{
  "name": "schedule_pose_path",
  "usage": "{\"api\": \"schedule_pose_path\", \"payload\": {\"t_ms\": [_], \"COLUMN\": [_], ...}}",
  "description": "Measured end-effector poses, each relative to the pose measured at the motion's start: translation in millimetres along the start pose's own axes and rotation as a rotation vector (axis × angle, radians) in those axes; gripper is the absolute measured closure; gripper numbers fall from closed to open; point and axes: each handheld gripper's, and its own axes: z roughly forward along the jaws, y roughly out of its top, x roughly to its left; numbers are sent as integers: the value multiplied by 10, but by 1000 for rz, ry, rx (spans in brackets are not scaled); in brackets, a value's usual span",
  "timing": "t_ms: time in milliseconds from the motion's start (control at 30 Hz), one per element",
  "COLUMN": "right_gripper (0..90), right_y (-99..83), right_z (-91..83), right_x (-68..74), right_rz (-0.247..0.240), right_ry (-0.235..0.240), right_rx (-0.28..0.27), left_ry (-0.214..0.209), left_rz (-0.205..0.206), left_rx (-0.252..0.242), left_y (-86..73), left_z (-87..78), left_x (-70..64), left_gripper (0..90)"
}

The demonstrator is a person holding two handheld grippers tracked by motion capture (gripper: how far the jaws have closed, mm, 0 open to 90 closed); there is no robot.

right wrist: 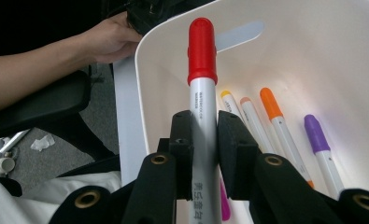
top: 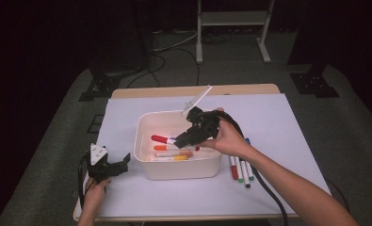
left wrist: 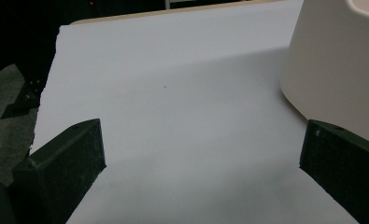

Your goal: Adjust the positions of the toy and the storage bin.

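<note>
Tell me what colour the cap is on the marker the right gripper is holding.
Red. The right gripper is clamped on the marker, seen best in the right gripper view.

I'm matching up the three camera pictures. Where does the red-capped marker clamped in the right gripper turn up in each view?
High view: the red-capped marker with a pale barrel lies near the picture's middle, over the white plastic bin, held by the right gripper.
Left gripper view: not in it; the bin's outer wall stands at the right edge.
Right gripper view: centre, upright between the jaws.
Shared landmark: the white bin.
</note>
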Motion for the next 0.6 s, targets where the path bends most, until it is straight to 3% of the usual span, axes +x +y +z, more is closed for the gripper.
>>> {"api": "schedule_pose_path", "payload": {"t_ms": [600], "right_gripper": [757], "right_y": [28], "right_z": [562], "right_x": [-94], "right_rz": [-57], "right_ry": [19], "right_rx": [133], "left_ry": [-2], "left_rz": [-4], "left_rx": [-1], "left_y": [-1], "left_z": [-4], "left_x": [6], "left_gripper": [0]}}
